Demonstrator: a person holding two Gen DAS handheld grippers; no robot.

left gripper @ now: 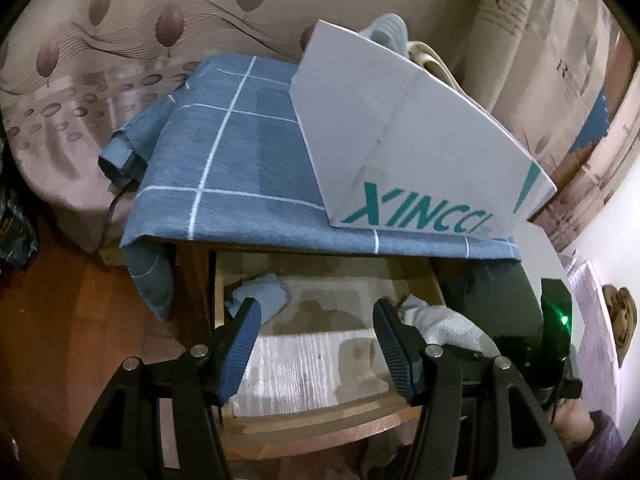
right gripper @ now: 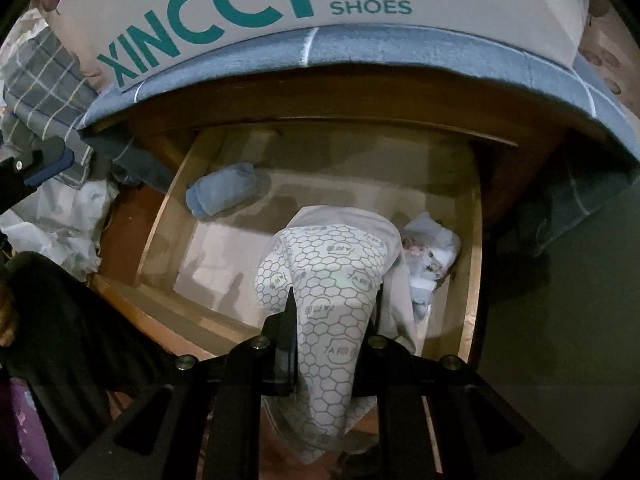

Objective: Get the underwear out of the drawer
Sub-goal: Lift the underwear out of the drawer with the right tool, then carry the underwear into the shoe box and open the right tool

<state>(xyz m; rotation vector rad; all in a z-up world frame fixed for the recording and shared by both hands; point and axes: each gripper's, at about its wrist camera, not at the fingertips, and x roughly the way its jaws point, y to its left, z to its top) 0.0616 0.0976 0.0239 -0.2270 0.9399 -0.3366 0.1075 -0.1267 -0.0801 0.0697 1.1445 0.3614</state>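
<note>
One garment: white hex-print underwear (right gripper: 332,280), hanging over the open drawer (right gripper: 160,232).
Right gripper (right gripper: 334,300): jaws pinching its bunched middle.
Left gripper (left gripper: 316,320): jaws gaping, holding nothing.
Handling: looking light, limp, drooping; gripping bunched folds.

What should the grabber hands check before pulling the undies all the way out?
1. Right gripper shut on the white hexagon-print underwear: ok.
2. Wooden drawer open: ok.
3. Underwear fully above the drawer rim: cannot tell.
4. Left gripper open and holding nothing: ok.
5. Rolled blue cloth lying apart from the held underwear: ok.
6. Crumpled white floral item not caught on it: cannot tell.
</note>
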